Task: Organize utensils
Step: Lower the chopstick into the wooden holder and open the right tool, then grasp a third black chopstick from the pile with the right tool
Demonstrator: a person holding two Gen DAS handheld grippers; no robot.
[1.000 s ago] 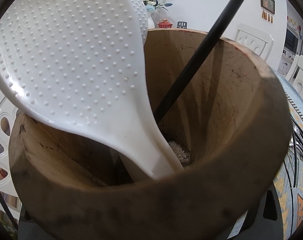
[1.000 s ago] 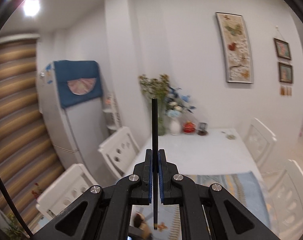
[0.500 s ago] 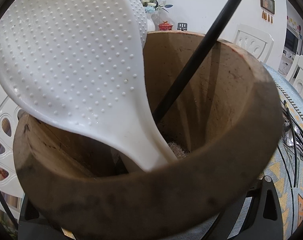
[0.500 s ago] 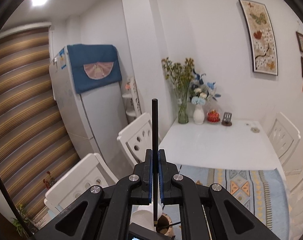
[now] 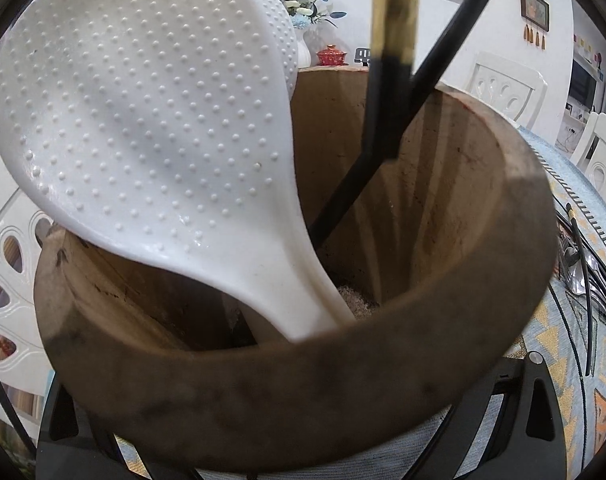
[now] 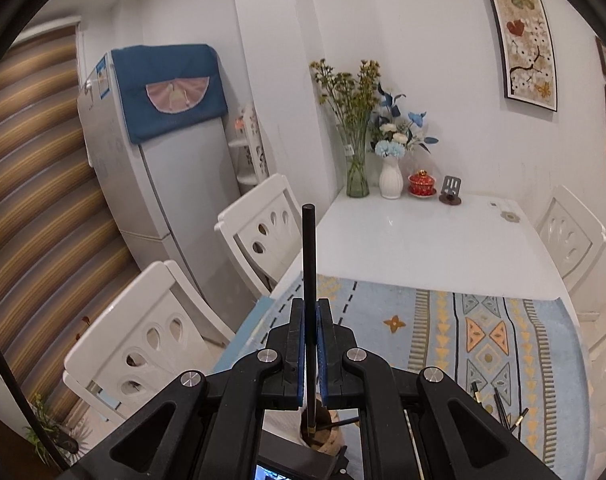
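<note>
Black chopstick (image 6: 309, 280) stands upright, clamped between the blue pads (image 6: 301, 344) of the right gripper (image 6: 311, 354); its gold-banded lower end hangs just above the open mouth of the wooden utensil holder (image 5: 515, 280). Inside the holder, two white rice paddles (image 5: 143, 128) lean left and another black chopstick (image 5: 443, 52) leans right, leaving clear room between. Left gripper (image 5: 303, 448) holds the holder's near wall; its finger state cannot be determined. Loose chopsticks (image 6: 503, 404) lie on the patterned mat (image 6: 483, 328).
</note>
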